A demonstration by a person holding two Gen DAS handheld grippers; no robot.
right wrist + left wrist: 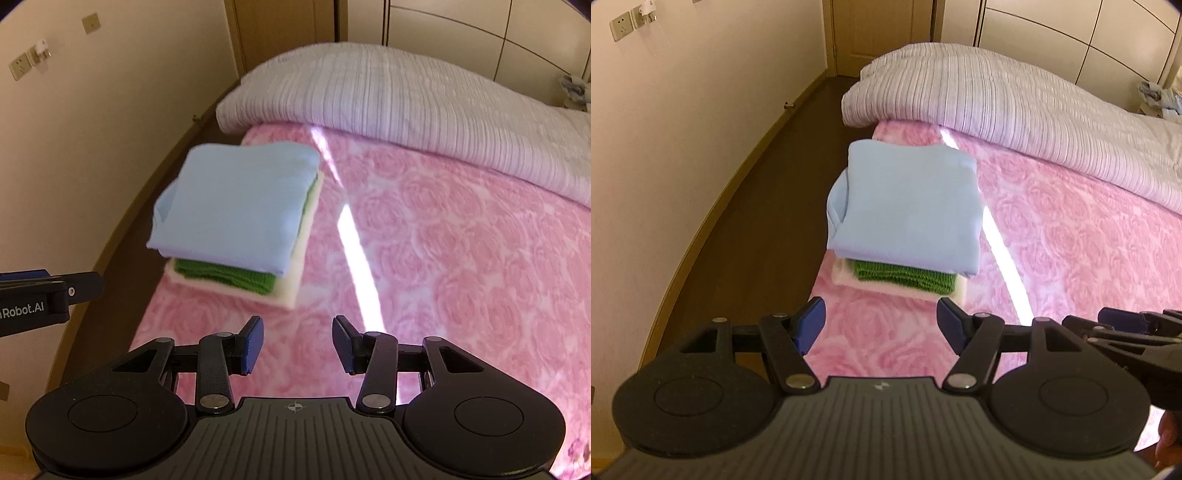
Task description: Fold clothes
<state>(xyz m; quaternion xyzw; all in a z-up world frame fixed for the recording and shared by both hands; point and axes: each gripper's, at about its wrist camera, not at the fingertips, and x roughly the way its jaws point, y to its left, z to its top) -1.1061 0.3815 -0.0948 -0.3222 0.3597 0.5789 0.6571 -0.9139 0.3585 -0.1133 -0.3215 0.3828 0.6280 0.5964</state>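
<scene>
A folded light blue garment [908,206] lies on top of a stack on the pink rose-patterned bed [1071,240]. Under it are a folded green knit [905,277] and a white folded piece [886,286]. The stack sits near the bed's left edge. It also shows in the right wrist view: blue garment [236,206], green knit [229,277], white piece [284,288]. My left gripper [881,325] is open and empty, a short way in front of the stack. My right gripper [297,345] is open and empty, in front and right of it.
A striped grey-white duvet [1015,96] is bunched across the far part of the bed. Dark wooden floor [757,206] runs between the bed and the left wall. A door [879,33] stands at the far end. A strip of sunlight [358,258] crosses the bedspread.
</scene>
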